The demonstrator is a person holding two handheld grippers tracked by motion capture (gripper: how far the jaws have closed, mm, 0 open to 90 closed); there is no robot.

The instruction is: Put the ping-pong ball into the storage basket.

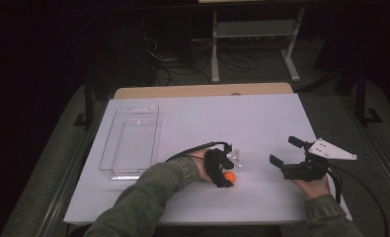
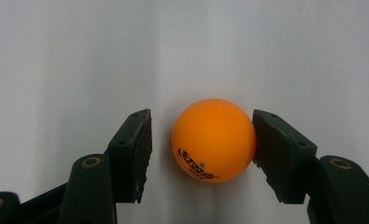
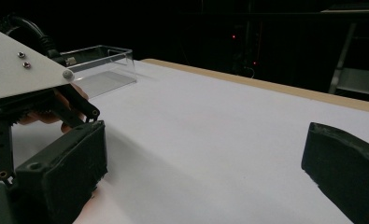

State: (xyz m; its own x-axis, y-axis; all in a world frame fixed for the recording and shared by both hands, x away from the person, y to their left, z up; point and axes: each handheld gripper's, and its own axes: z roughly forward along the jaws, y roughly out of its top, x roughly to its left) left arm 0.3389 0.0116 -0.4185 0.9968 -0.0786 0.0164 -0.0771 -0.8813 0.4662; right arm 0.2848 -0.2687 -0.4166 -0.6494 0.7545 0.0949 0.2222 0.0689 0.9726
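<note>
While the right gripper [image 1: 284, 151] gapes over bare table [image 1: 261, 123], left gripper [image 2: 201, 135] fingers flank the ball [image 2: 213, 139], unclamped.

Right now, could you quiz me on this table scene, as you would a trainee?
1. True or false: the orange ball lies inside the clear tray.
2. Which gripper has the ball between its jaws: A) left gripper, B) right gripper?
3. In the left gripper view, do both pads press on the ball?

Key
1. False: it rests on the white table, apart from the tray.
2. A.
3. No: one pad is at its side, and a gap shows at the other.
</note>
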